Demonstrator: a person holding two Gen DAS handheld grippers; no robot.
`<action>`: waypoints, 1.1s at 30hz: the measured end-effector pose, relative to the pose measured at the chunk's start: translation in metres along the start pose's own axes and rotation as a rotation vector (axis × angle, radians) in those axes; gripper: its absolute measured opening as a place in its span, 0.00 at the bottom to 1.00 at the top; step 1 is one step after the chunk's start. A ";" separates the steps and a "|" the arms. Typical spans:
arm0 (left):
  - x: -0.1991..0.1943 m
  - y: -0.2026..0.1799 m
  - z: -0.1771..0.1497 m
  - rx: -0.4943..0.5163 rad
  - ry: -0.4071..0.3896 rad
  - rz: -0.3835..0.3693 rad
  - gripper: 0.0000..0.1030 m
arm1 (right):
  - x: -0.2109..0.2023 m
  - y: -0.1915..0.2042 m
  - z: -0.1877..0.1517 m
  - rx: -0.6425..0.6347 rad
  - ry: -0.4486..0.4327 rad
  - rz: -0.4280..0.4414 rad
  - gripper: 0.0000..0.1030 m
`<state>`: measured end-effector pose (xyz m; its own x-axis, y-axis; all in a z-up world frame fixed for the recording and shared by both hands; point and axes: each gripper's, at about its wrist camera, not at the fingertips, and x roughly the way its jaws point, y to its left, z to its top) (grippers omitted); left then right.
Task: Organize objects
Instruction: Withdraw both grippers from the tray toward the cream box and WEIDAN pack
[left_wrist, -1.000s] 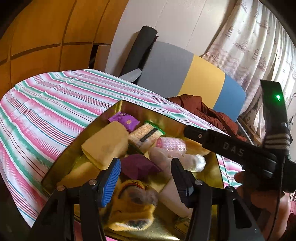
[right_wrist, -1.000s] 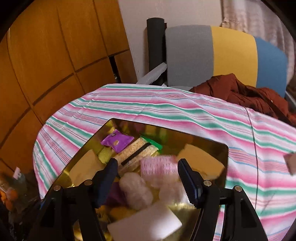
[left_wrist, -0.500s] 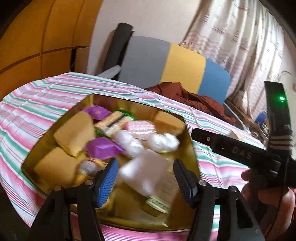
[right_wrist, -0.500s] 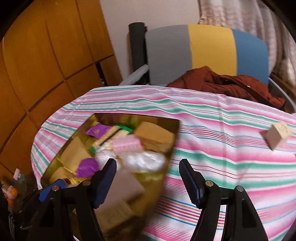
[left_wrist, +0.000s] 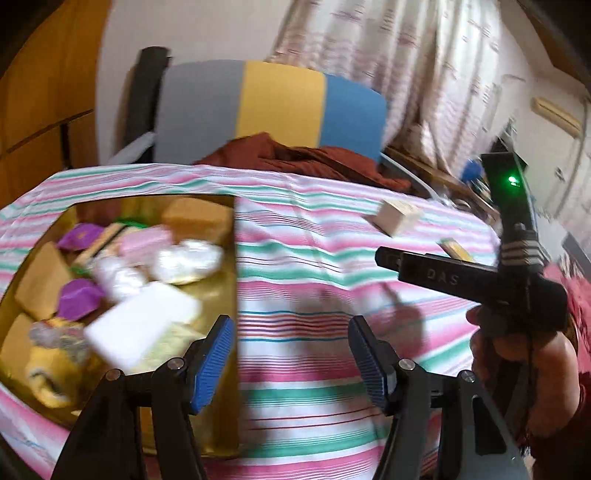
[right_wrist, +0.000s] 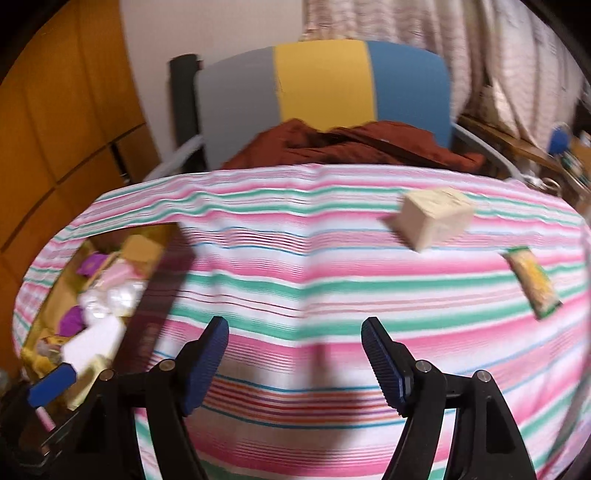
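A gold tray (left_wrist: 225, 258) at the left of the striped table holds several small items: tan blocks, purple packets, white wrapped lumps and a white block (left_wrist: 144, 325). It also shows in the right wrist view (right_wrist: 48, 306). A pale wooden cube (right_wrist: 432, 218) and a yellow-green packet (right_wrist: 533, 282) lie on the cloth to the right; the cube shows in the left wrist view too (left_wrist: 397, 218). My left gripper (left_wrist: 291, 362) is open and empty by the tray's right edge. My right gripper (right_wrist: 295, 362) is open and empty over bare cloth.
The pink, green and white striped tablecloth (right_wrist: 314, 266) covers the table. A grey, yellow and blue chair (right_wrist: 325, 85) with a dark red cloth (right_wrist: 351, 144) stands behind it. Wooden panels are at the left, curtains at the right. The right gripper's body (left_wrist: 480, 277) shows in the left view.
Both grippers have swung right, away from above the tray and over the cloth. The cube and packet have come into view. Both grippers stay open.
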<state>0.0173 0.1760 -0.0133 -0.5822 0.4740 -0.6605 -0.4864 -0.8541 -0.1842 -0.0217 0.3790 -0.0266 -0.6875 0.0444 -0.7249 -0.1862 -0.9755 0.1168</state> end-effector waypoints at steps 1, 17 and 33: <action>0.004 -0.008 0.000 0.015 0.010 -0.011 0.63 | 0.001 -0.013 -0.002 0.021 0.005 -0.013 0.73; 0.063 -0.083 -0.003 0.144 0.165 -0.097 0.64 | 0.003 -0.132 -0.011 0.147 -0.007 -0.156 0.78; 0.085 -0.108 0.005 0.233 0.216 -0.117 0.68 | 0.035 -0.266 0.038 0.219 -0.045 -0.319 0.89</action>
<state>0.0166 0.3095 -0.0457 -0.3746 0.4885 -0.7880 -0.6921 -0.7129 -0.1129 -0.0223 0.6477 -0.0571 -0.6003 0.3523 -0.7180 -0.5378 -0.8423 0.0364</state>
